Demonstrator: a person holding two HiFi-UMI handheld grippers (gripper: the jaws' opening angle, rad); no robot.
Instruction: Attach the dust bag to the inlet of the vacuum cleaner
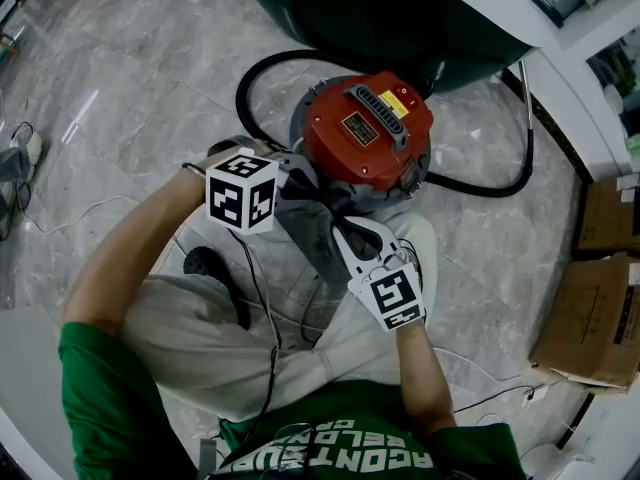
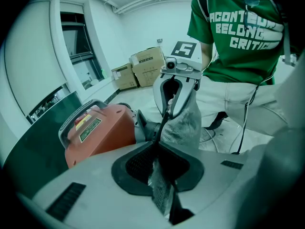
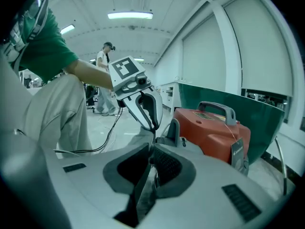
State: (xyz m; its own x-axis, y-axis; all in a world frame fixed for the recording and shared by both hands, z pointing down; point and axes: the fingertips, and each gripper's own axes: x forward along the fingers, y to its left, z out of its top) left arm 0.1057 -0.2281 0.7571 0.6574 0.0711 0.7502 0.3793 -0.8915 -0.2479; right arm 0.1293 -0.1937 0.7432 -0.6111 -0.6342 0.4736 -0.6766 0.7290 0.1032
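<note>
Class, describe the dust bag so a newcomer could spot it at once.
Find the red-lidded vacuum cleaner on the marble floor. Beside it, nearer the camera, is the dust bag: limp grey fabric, unlike the rigid machine, pinched by the left gripper and right gripper.

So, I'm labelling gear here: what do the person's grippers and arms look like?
Left gripper and right gripper: white, dark ribbed pads, each bearing a white cube with black square markers. Thin black cable off the left. Short green sleeves.

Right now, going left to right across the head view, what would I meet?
In order: left gripper → dust bag → red vacuum cleaner → cardboard boxes. The right gripper overlaps bag and vacuum, so I leave it out.
</note>
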